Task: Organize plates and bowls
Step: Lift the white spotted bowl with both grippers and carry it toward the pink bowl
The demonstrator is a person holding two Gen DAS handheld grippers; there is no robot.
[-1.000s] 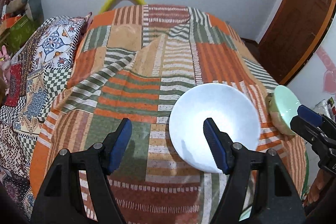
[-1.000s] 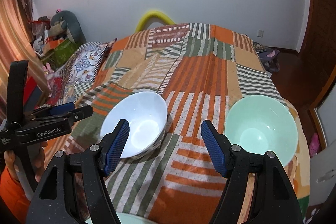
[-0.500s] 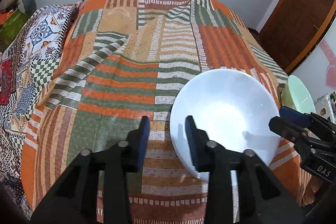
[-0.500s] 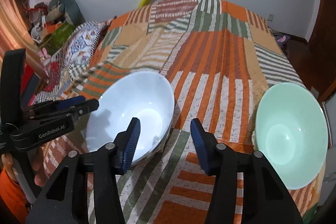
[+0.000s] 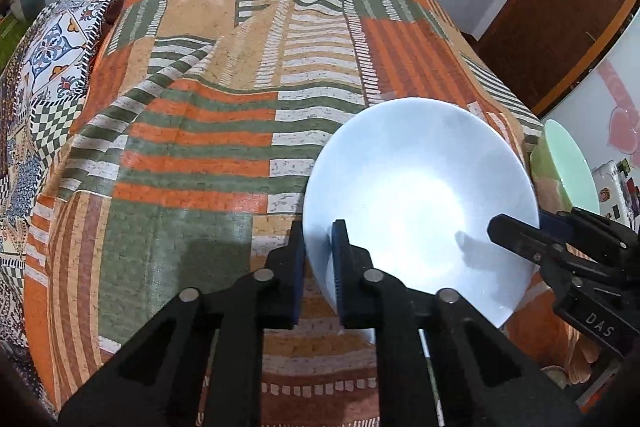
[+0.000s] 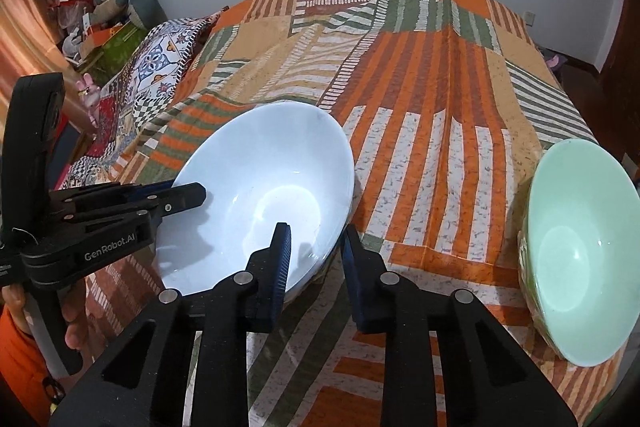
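Most of the bed [image 5: 208, 131] lay bare toward its far edge, giving open passage. Near the front edge the white bowl [image 6: 264, 203] blocked the middle. The green bowl [image 6: 580, 255] stood well apart at the right edge, with an open strip of bedspread between them.

The white bowl [image 6: 260, 195] is pale, bluish-white; the green bowl [image 6: 580, 251] is mint. The bedspread [image 6: 420, 75] is patchwork: orange, olive, tan and white stripes. The pillow [image 6: 160, 59] looks blue-and-white floral. Both tongs are black with blue pads [image 6: 280, 259].
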